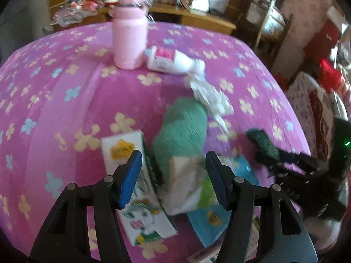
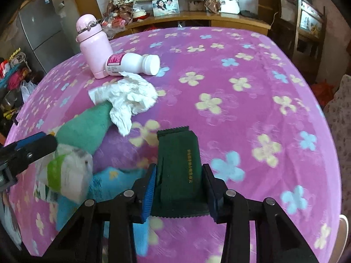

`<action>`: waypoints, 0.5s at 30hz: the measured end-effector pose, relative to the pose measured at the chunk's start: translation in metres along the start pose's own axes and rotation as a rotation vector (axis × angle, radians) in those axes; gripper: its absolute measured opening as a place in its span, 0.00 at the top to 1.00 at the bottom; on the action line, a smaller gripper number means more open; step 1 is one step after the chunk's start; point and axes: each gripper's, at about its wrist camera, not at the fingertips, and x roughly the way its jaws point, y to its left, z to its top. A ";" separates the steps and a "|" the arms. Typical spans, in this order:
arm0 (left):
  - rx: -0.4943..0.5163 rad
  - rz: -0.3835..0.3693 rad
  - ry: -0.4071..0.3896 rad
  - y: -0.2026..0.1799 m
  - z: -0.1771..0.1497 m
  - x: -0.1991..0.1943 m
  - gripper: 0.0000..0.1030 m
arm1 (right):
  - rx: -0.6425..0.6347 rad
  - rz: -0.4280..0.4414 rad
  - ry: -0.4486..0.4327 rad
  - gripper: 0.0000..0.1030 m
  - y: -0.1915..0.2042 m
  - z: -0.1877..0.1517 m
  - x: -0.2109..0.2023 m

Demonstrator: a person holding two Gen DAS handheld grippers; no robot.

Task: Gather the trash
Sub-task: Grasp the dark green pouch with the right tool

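Observation:
My right gripper [image 2: 178, 188] is shut on a dark green foil packet [image 2: 178, 164] and holds it over the pink flowered blanket [image 2: 241, 70]; it also shows at the right of the left wrist view [image 1: 265, 142]. My left gripper [image 1: 173, 171] is open above a crumpled white and green plastic wrapper [image 1: 188, 188], which the right wrist view [image 2: 68, 175] also shows. A crumpled white tissue [image 2: 129, 96] lies on a teal cloth [image 2: 87, 129]. A white pill bottle [image 2: 133, 63] lies on its side next to an upright pink flask [image 2: 94, 50].
A white carton with a cartoon face [image 1: 140, 188] and a blue carton [image 1: 210, 219] lie under my left gripper. A wooden headboard shelf [image 2: 197, 19] with framed photos runs behind the bed. A grey fridge [image 2: 43, 28] stands at the left.

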 end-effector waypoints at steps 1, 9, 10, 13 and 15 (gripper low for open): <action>0.026 0.010 -0.003 -0.005 -0.004 -0.002 0.43 | 0.002 0.002 -0.002 0.64 -0.004 -0.004 -0.005; 0.136 -0.046 0.107 -0.027 -0.051 -0.015 0.45 | 0.028 0.013 -0.026 0.64 -0.029 -0.037 -0.041; 0.140 -0.054 0.103 -0.026 -0.058 -0.020 0.45 | 0.029 0.013 -0.028 0.64 -0.031 -0.043 -0.045; 0.130 -0.100 0.116 -0.021 -0.073 -0.029 0.45 | 0.032 0.015 -0.034 0.64 -0.033 -0.056 -0.056; 0.128 -0.121 0.124 -0.020 -0.080 -0.033 0.45 | 0.033 0.012 -0.033 0.64 -0.035 -0.063 -0.061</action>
